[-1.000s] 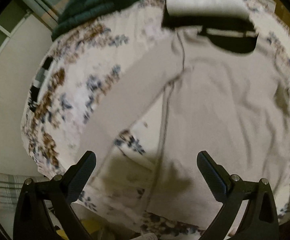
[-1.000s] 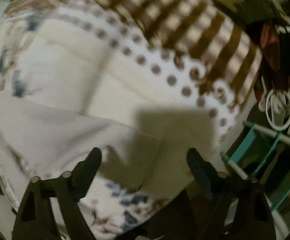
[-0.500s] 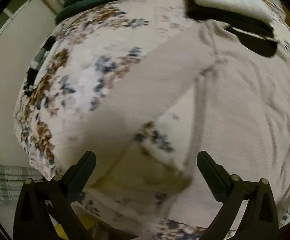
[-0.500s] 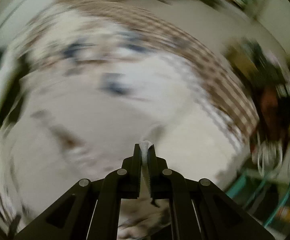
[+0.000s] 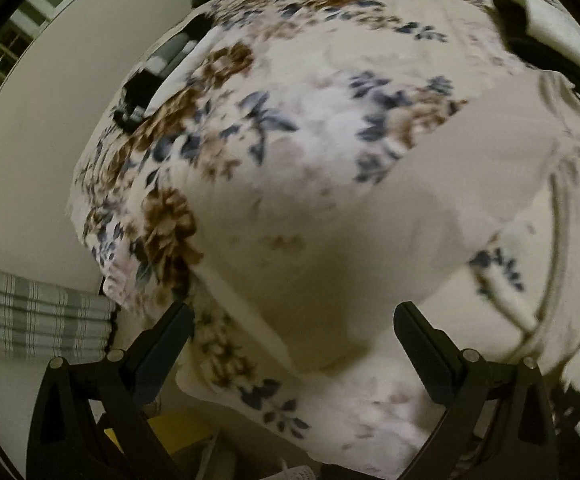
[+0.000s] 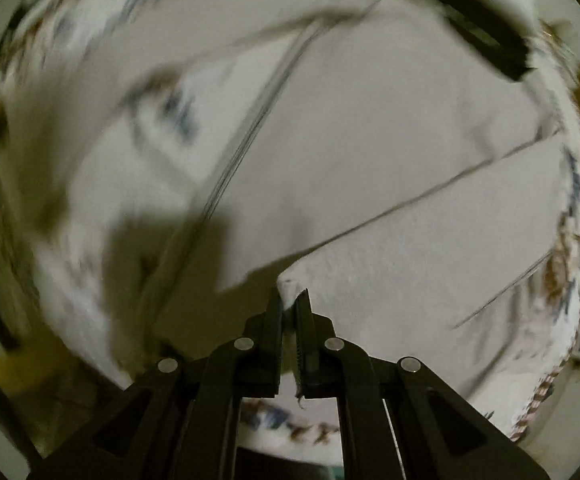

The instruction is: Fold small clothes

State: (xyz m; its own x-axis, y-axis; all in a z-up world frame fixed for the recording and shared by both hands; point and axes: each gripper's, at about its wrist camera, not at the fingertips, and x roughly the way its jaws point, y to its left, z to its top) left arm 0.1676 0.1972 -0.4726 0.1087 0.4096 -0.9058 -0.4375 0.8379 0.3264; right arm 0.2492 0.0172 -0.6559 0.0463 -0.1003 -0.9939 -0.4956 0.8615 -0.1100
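right gripper [image 6: 290,300] now clamped on shirt [image 6: 390,152], sleeve folded inward

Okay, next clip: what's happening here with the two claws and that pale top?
A person is folding a pale beige long-sleeved top laid on a floral bedspread. The right claw is shut on a fold of the top and holds it above the rest. The left claw hangs open over a sleeve, gripping nothing.

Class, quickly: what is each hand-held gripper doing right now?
Left hand-held gripper: open, holding nothing.
Right hand-held gripper: closed on the pale grey long-sleeved cotton top.
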